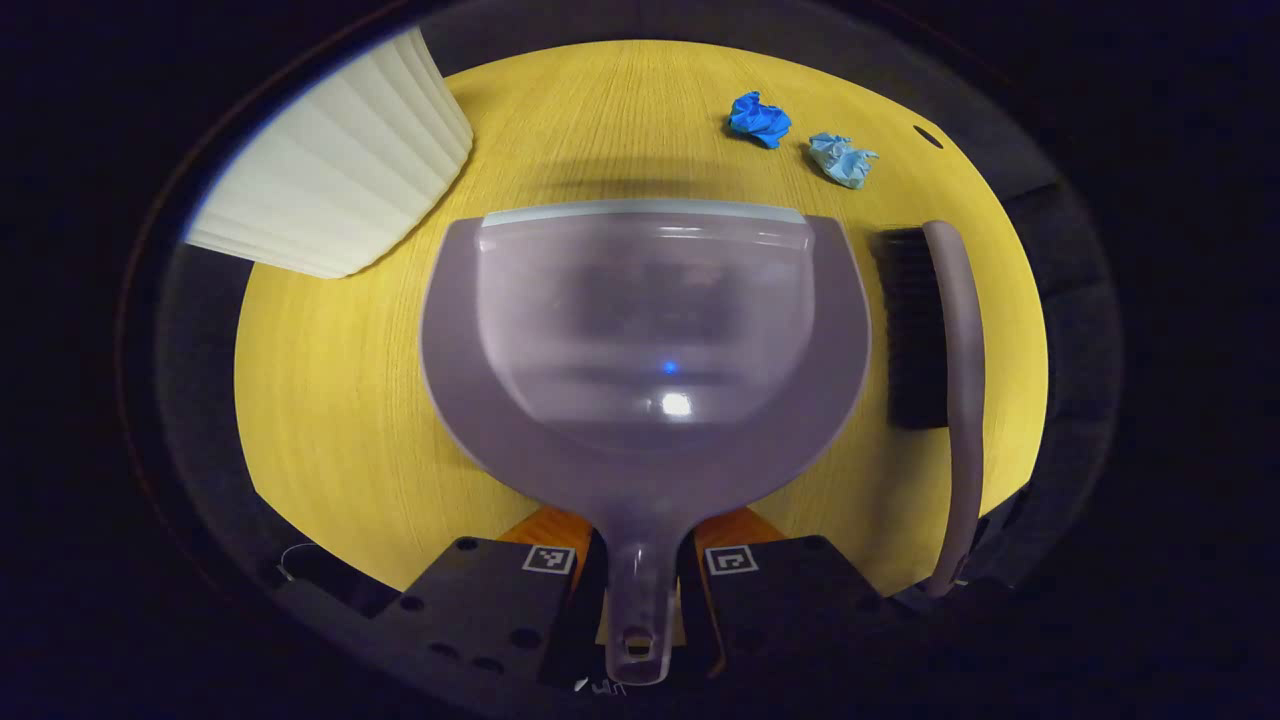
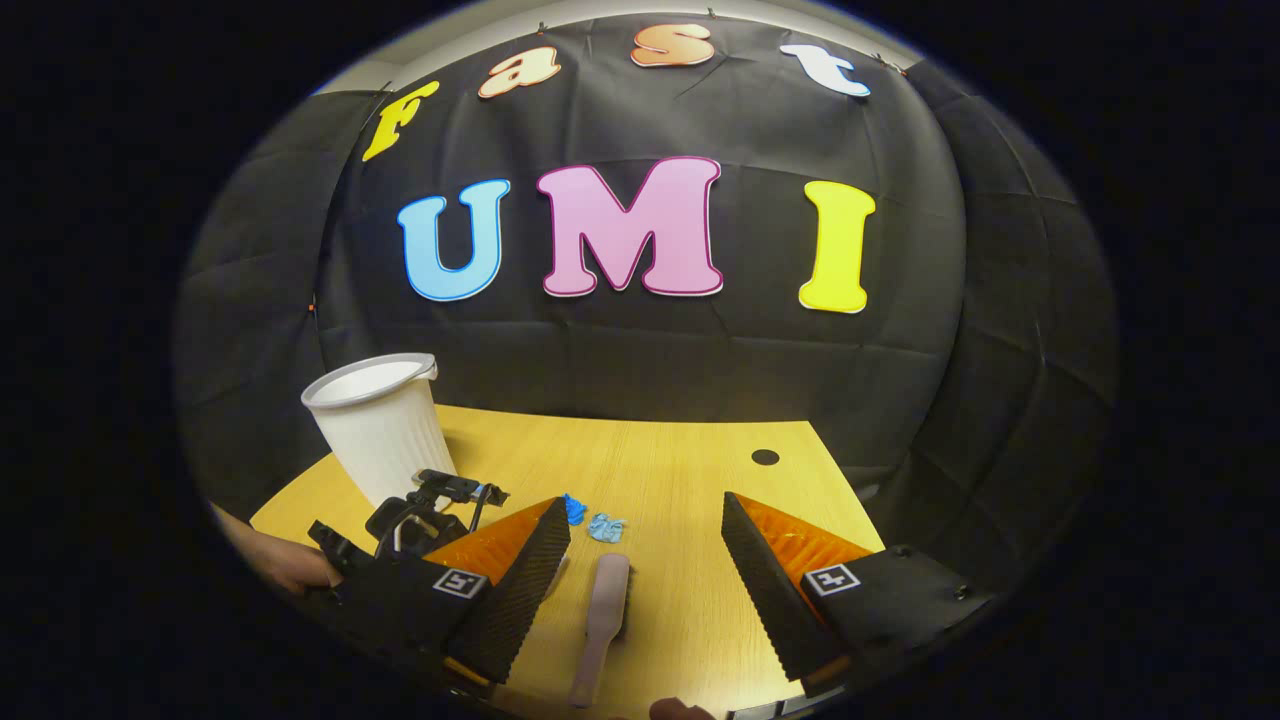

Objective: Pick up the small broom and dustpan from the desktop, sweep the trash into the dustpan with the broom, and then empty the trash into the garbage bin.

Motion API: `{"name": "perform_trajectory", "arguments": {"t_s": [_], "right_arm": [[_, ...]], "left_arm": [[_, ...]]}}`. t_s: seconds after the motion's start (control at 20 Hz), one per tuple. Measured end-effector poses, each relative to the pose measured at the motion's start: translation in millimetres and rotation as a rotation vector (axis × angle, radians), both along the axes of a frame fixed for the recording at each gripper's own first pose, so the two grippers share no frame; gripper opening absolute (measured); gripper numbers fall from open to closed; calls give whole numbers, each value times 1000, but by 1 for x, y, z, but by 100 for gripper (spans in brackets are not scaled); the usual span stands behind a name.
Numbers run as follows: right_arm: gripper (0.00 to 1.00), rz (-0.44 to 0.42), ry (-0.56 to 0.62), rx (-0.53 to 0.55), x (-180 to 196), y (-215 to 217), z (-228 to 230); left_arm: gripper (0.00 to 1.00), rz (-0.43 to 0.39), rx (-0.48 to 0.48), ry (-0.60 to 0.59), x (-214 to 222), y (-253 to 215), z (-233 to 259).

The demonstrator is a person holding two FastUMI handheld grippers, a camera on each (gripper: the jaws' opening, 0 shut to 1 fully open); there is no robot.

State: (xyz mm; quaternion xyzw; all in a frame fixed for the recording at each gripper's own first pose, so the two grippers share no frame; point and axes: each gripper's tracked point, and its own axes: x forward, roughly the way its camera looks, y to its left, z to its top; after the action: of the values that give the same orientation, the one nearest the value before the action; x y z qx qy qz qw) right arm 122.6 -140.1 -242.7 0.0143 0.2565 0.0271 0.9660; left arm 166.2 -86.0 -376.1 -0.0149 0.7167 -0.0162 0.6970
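Dustpan between left gripper fingers; right gripper spread above broom.

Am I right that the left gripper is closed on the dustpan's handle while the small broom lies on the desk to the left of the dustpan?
Not quite: in the left gripper view the small broom lies to the right of the dustpan, not the left. The left gripper does appear closed on the dustpan's handle.

Each gripper carries dark, blocky finger mounts with round screw holes and a small square black-and-white marker tag per finger. The right gripper has sawtooth-ribbed inner faces. At nine o'clock, the left gripper shows black brackets and looped cable.
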Motion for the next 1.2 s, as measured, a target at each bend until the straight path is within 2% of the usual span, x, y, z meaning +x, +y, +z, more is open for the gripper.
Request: {"name": "perform_trajectory", "arguments": {"t_s": [0.25, 0.35, 0.5, 0.55, 0.6, 0.7, 0.8, 0.85, 0.9, 0.95, 1.0, 1.1, 1.15, 1.2], "right_arm": [[99, -31, 137, 27, -6, 19, -21], [99, -72, 200, 24, -11, 22, -29], [99, -105, 257, -19, -15, 28, -43], [94, -122, 313, -39, -18, 25, -60], [99, -135, 391, -42, -25, 26, -76], [96, -195, 547, -10, -49, 28, -108], [100, -254, 655, 14, -63, 27, -139], [96, -263, 718, 18, -70, 27, -153], [100, -263, 782, 22, -75, 26, -163], [94, -256, 827, 16, -77, 24, -172], [100, -260, 876, -1, -83, 22, -177], [100, -287, 942, 5, -89, 27, -192], [94, -294, 971, 5, -91, 29, -195], [99, -290, 999, -6, -92, 27, -201]], "left_arm": [[28, -76, -41, 5, -1, 10, 5], [28, -106, -54, -7, -2, 15, 2], [28, -147, -78, -33, -4, 20, 0], [28, -159, -88, -44, -4, 22, -1], [29, -167, -98, -58, -5, 23, -1], [29, -176, -118, -74, -5, 23, 1], [29, -186, -138, -85, -5, 23, 0], [28, -188, -146, -88, -5, 24, 0], [28, -189, -153, -90, -5, 24, 0], [28, -184, -160, -93, -6, 26, 0], [28, -178, -167, -99, -4, 24, -1], [28, -173, -178, -107, -2, 23, -1], [28, -172, -183, -109, -2, 23, 0], [28, -168, -188, -114, -1, 23, 0]]}}
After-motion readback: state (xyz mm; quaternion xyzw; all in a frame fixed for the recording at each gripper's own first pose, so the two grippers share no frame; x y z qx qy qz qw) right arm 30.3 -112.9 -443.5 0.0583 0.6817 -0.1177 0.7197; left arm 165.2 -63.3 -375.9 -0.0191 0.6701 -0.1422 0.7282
